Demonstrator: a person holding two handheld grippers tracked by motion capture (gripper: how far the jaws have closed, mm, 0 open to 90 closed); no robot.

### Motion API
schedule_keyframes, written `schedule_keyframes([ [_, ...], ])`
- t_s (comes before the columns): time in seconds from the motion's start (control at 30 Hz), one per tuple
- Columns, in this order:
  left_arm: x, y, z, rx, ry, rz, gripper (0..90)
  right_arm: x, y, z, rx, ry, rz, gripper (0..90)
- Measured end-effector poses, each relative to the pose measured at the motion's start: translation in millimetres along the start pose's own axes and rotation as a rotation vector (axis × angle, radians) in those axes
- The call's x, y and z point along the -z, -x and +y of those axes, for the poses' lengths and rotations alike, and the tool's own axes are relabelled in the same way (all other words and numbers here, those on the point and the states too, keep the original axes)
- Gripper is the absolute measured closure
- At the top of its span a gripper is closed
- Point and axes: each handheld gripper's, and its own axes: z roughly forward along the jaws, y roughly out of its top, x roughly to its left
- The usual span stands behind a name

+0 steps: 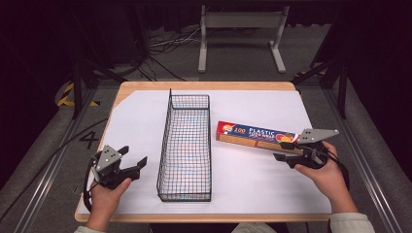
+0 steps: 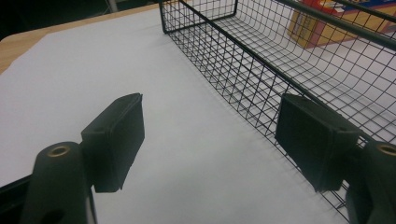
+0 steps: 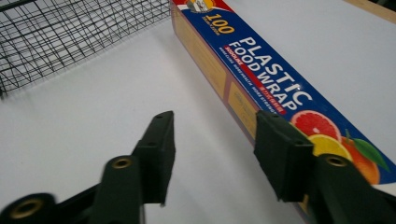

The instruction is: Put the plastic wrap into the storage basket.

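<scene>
White paper covers the wooden table (image 1: 204,86) in the high view, where a long black wire basket (image 1: 185,145) stands lengthwise in the middle and a long blue and orange cardboard box of plastic food wrap (image 1: 255,136) lies flat just to its right, near but apart from it. The right gripper (image 1: 284,156) sits at the box's near end, its jaws part-way apart, while the left gripper (image 1: 133,161) rests well to the left of the basket with its jaws spread wide and nothing between them. From the left gripper view, the basket's wire wall (image 2: 243,74) runs close past the right-hand jaw, and a corner of the box (image 2: 310,23) shows through the mesh. From the right gripper view, the box (image 3: 261,88) runs away from the camera; one jaw lies against or over its side edge and the other hangs over bare paper, so the box is not yet straddled (nothing is gripped). The likely step is grasping the box to move it into the basket; to do it well, shift sideways until both pads flank the narrow width, lower, then close squarely, and lift level, since a hold at one end invites drooping. Whether that jaw actually touches the cardboard is hard to tell, and the box's near end is cut off behind it.
</scene>
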Motion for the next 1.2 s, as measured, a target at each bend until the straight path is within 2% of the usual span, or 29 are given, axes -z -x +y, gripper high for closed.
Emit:
schedule_keyframes([
  [0.07, -0.4, 0.1, 0.1, -0.001, 0.002, 0.003, 24.3, 2.7, 5.5, 5.2, -0.009, -0.019, -0.012, 60.3],
  [0.23, -0.7, -0.2, 0.0, 0.002, 0.006, 0.003, 24.3, 5.0, 15.3, 15.0, 0.001, -0.017, -0.020, 65.6],
  [0.77, 1.0, -2.9, -0.5, 0.028, 0.024, 0.011, 24.9, 3.8, 41.2, 26.0, -0.030, -0.016, -0.046, 85.2],
  [0.87, 0.9, -3.4, -0.7, 0.030, 0.025, 0.011, 24.9, 1.5, 47.9, 29.2, -0.055, -0.031, -0.059, 90.0],
  [1.13, 1.1, -3.7, -0.9, 0.027, 0.029, 0.011, 24.9, -9.7, 62.8, 36.9, -0.102, -0.090, -0.120, 90.0],
  [1.2, 1.3, -3.9, -1.1, 0.028, 0.031, 0.010, 24.6, -13.4, 67.4, 38.7, -0.109, -0.124, -0.142, 90.0],
])
